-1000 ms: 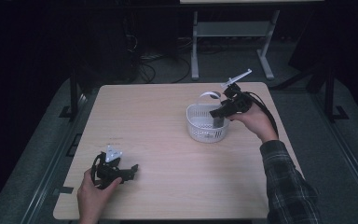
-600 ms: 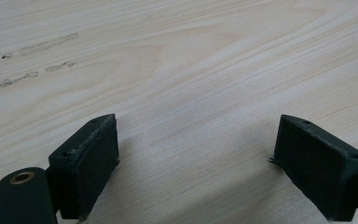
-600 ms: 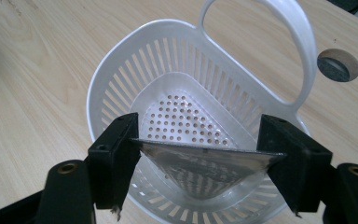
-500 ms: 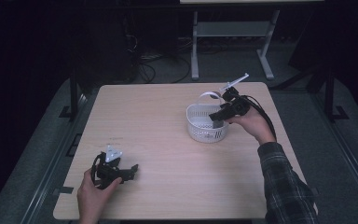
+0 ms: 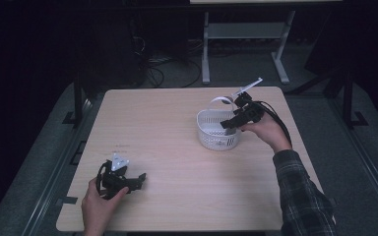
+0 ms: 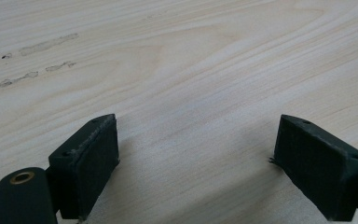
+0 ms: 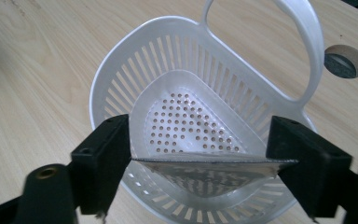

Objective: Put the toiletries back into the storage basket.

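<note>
Since the picture one second back, the right gripper (image 5: 228,125) has dipped a little lower, over the round white plastic basket with slits and a looped handle (image 5: 216,132). Its jaws pinch a thin clear plastic piece with a see-through curved body dotted with small holes (image 7: 191,135). They hold it by its flat edge, which runs straight across from jaw to jaw. The piece hangs just above the basket's open mouth, so the basket lies right below it. The right hand is much nearer. The left gripper (image 5: 140,178) rests well apart on the pale wooden table (image 5: 167,128), jaws wide apart, holding nothing. I count one basket, one dotted piece, two grippers.
</note>
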Tool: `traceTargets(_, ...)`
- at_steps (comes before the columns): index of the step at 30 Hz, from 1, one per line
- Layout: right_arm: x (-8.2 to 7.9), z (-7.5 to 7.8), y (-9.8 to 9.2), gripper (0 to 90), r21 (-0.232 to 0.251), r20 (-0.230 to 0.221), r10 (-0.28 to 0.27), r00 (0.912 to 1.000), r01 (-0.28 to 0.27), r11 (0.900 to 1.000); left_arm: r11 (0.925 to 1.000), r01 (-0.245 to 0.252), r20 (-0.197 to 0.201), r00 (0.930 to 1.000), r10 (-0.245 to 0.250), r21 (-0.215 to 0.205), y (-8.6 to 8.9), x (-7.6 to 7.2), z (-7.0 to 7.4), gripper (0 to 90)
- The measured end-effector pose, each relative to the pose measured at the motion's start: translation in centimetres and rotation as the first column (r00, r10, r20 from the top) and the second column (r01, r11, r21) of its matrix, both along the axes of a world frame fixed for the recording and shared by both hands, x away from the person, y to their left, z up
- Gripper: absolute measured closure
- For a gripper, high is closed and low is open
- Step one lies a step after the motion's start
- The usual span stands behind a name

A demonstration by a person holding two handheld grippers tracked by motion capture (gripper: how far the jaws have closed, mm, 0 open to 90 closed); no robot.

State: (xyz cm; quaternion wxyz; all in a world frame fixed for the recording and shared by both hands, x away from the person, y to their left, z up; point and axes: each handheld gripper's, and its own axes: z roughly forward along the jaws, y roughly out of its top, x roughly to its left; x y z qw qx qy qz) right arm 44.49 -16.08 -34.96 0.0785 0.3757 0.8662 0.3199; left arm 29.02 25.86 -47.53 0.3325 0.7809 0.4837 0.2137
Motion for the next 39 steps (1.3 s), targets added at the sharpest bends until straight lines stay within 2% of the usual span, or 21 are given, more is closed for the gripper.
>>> traceTargets(4,-0.2,0.1,0.1,13.5,0.000,-0.001,-0.007,1.0000,0.007,1.000,1.0000,0.000,0.000,1.0000,0.000,0.000,0.0,0.0,0.0,12.7)
traceTargets(11,-0.8,0.5,-0.4,11.6,-0.001,0.017,-0.020,0.9997,0.020,1.000,1.0000,0.000,0.000,1.0000,0.000,0.001,0.0,0.0,0.0,12.7)
traceTargets(19,-1.8,0.7,-1.6,11.1,0.022,0.027,-0.035,0.9990,0.035,0.999,1.0000,0.000,0.000,1.0000,0.000,0.001,0.0,0.0,0.0,12.7)
traceTargets(27,-3.9,0.2,-2.6,11.1,0.034,0.041,-0.036,0.9985,0.035,0.999,1.0000,0.001,0.000,1.0000,-0.001,0.002,0.0,0.0,0.0,12.7)
traceTargets(39,-7.1,-1.1,-4.3,11.2,0.051,0.065,-0.074,0.9951,0.071,0.996,1.0000,0.000,0.002,1.0000,0.000,0.000,0.0,0.0,0.0,12.7)
